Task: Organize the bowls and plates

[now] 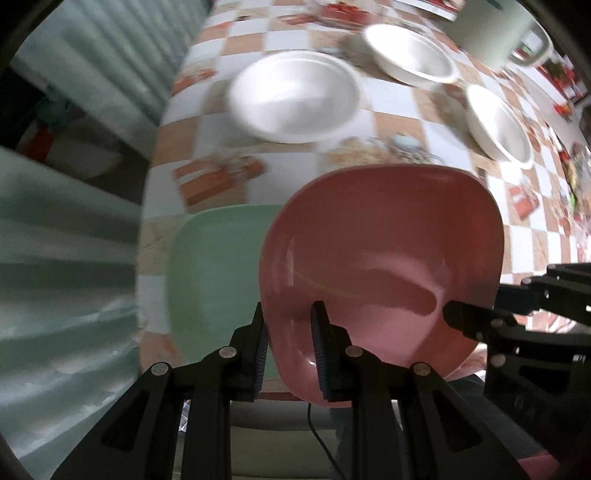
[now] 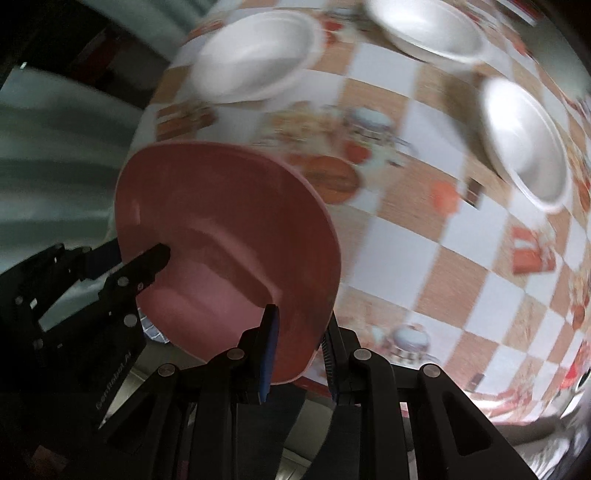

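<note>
A pink square plate (image 1: 388,251) hangs above the checked tablecloth (image 1: 391,99), held by both grippers on opposite rims. My left gripper (image 1: 290,350) is shut on its near rim, one pad inside and one outside. My right gripper (image 2: 301,347) is shut on the other rim of the pink plate (image 2: 229,236). Each view shows the other gripper's finger reaching into the plate. A green plate (image 1: 214,280) lies on the table at the near left edge, partly under the pink one. Three white bowls (image 1: 295,96) (image 1: 410,51) (image 1: 498,122) stand further back.
A pale green mug or pot (image 1: 506,33) stands at the far right. The table edge runs down the left of the left wrist view, with a pale curtain (image 1: 66,258) beyond it. Small red items sit along the right side.
</note>
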Demonstrator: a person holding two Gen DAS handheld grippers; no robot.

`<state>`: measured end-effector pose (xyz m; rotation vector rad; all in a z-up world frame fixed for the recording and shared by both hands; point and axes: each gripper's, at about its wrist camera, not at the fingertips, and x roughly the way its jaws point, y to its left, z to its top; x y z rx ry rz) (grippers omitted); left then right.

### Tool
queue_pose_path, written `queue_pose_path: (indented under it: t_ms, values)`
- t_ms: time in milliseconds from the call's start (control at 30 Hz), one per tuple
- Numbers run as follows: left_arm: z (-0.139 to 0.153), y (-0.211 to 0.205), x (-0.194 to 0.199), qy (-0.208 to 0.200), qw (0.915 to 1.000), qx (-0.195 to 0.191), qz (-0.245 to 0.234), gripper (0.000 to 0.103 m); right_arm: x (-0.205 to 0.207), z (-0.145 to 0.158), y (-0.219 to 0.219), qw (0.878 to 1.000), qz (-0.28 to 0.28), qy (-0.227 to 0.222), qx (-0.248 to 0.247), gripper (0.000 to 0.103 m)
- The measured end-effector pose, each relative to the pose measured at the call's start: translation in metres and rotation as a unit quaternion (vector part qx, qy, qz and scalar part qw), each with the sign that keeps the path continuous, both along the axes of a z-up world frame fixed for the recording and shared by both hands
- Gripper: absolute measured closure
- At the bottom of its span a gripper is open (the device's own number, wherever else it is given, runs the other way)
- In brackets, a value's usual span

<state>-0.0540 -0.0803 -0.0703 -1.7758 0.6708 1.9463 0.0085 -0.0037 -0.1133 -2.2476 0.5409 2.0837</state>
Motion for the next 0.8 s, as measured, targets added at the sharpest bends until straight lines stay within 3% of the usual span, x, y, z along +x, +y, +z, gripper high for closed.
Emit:
queue_pose_path:
  t_ms: [333,800]
  values:
    - [-0.005,-0.051,-0.031,0.006,0.9985,-0.017,0.051,0.079,-0.036,-0.013,-0.048,0.999,0.035,-0.007,-0.018,0.078]
    - [-0.021,-0.066,-0.051,0.012,0.9978,-0.031,0.057,0.079,-0.06,-0.035,-0.071,0.998,0.05,-0.028,-0.026,0.078]
